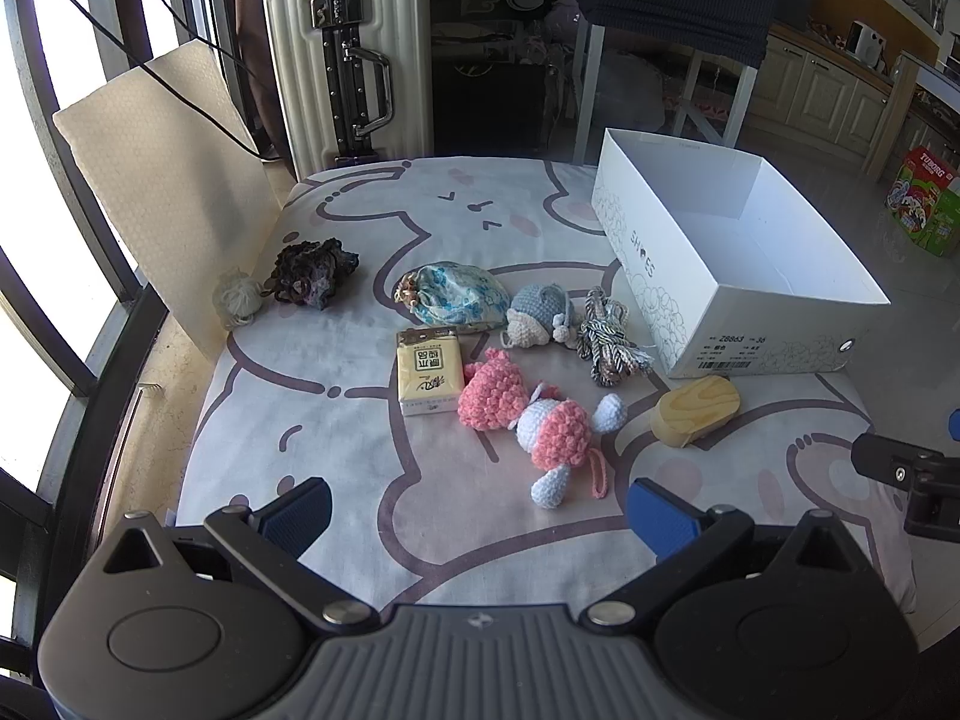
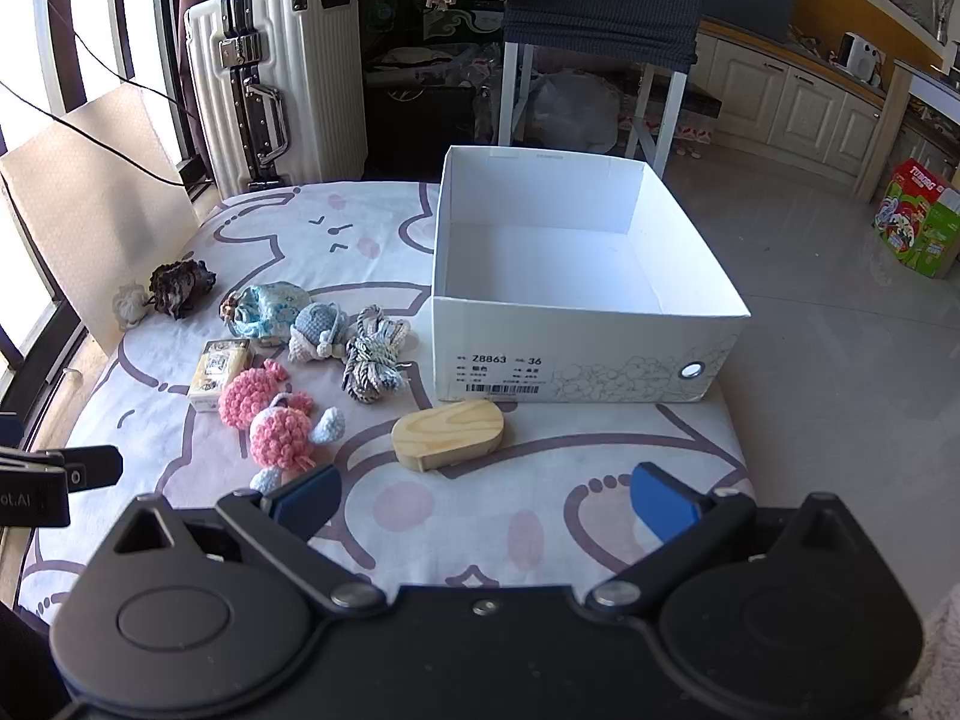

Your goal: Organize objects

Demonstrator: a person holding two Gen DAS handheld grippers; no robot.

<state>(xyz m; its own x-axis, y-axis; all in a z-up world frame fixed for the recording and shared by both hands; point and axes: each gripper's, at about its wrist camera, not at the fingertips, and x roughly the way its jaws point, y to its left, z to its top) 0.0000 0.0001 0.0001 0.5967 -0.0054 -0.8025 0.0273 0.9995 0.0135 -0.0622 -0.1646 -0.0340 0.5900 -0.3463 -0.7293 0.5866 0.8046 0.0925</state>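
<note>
Left tool: your left tool hangs above the near edge of the cartoon-print sheet with its blue pads spread as wide as they go and nothing between them.
Right tool: your right tool is likewise wide apart and empty, tilted down over the same cloth-covered surface.
Nearest to the right tool: the pale oval block of grained wood lies just before the box's label end; I judge it stiff and light, so pinch it across its narrow sides.
Nearest to the left tool: the pink and white crocheted doll looks soft and squashy; take it by the round pink body, not the thin loop.
Beside it: the yellow wrapped tissue pack touches the doll; its wrapper may slip, so grip its short edges.
Further out: a blue-grey crocheted toy, a twisted grey and white cord bundle and a blue floral drawstring pouch, all limp.
Far left: a dark ruffled scrunchie and a small cream yarn ball, though that ball is too small to be sure of.
Destination: the open white cardboard shoe box stands empty on the right.
In the way: the box's tall near wall; lift over it.
</note>
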